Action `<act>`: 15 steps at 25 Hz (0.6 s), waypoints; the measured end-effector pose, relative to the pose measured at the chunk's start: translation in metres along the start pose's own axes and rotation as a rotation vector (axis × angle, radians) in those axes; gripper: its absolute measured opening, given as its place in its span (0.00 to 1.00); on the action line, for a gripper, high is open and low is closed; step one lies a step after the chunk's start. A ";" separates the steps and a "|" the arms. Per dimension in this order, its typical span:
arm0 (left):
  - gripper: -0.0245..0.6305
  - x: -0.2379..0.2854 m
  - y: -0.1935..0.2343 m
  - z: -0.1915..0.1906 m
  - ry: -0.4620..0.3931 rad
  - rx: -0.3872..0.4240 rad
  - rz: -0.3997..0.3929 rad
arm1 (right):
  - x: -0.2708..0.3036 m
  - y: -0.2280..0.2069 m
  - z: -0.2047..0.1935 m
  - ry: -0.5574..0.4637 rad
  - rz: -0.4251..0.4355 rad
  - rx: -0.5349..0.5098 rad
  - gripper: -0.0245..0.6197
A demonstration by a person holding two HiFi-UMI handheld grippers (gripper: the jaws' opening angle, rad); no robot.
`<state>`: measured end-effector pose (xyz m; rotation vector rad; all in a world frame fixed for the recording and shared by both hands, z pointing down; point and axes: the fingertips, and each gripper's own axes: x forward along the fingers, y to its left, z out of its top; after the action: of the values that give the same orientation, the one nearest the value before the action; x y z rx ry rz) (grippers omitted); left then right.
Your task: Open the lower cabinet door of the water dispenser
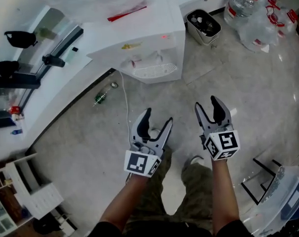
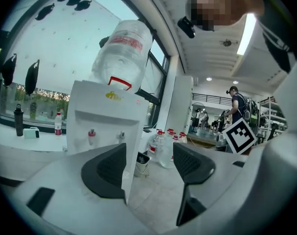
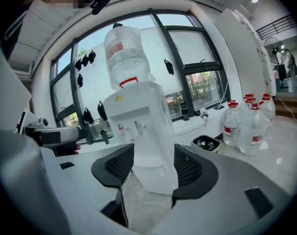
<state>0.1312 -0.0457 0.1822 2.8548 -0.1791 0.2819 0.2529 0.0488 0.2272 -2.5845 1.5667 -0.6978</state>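
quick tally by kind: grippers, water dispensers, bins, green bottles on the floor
white water dispenser: 1
grey waste bin: 1
green bottle lying on the floor: 1
two-jaw grippers: 2, left gripper and right gripper
total: 5

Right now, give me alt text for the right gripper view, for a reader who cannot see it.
The open, empty right claw frames a white box-shaped water dispenser ahead, topped by an inverted clear plastic bottle. Red-capped clear water jugs stand on the grey floor to its right.
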 end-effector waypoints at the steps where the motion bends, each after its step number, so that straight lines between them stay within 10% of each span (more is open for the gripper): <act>1: 0.46 0.006 0.003 -0.014 0.005 0.006 -0.008 | 0.008 -0.002 -0.011 -0.004 0.000 0.009 0.38; 15: 0.46 0.092 0.070 -0.140 0.039 0.099 -0.158 | 0.138 -0.038 -0.158 -0.064 0.043 -0.025 0.38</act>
<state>0.1860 -0.0834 0.3513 2.9368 0.0696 0.3224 0.2759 -0.0193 0.4284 -2.5549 1.6178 -0.5894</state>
